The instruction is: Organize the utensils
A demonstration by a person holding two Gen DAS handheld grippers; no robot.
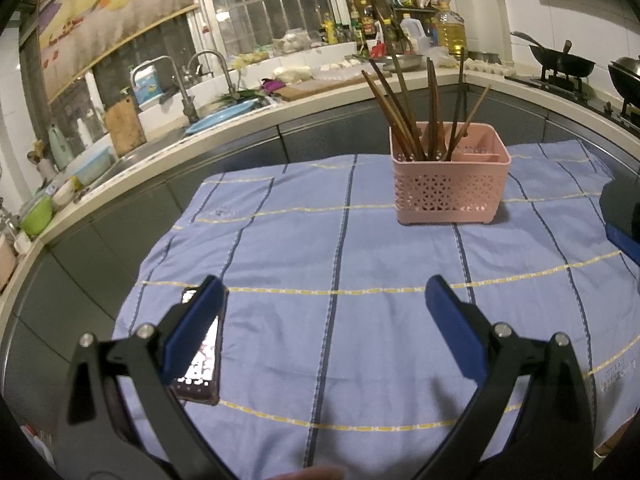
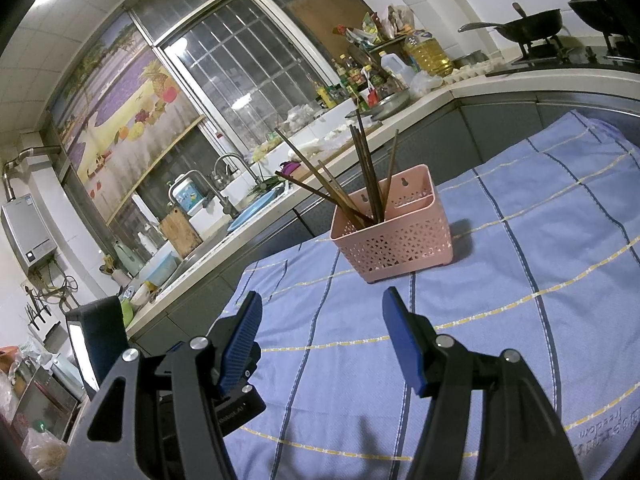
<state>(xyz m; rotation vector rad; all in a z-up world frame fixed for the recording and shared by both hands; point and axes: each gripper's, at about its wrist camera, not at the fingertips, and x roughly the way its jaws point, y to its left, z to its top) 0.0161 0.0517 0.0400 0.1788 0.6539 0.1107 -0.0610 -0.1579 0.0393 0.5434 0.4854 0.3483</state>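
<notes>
The left claw (image 1: 326,294) hangs over the blue checked cloth (image 1: 400,320) on the tabletop, jaws spread wide and empty — a smartphone (image 1: 202,360) lies just under its left finger. The right claw (image 2: 322,312) is likewise open, holding nothing. Farther back on the cloth stands the pink perforated utensil basket (image 1: 450,188), dark wooden chopsticks (image 1: 400,120) upright and leaning in its larger compartment — the narrower side compartment looks empty.

Dim, cool-tinted indoor light from overhead; dark window (image 2: 244,80) with faint glare; soft shadow right of pink basket (image 2: 394,232) on blue cloth (image 1: 360,280); strong fisheye bowing, black vignetted corners, slightly soft detail.
</notes>
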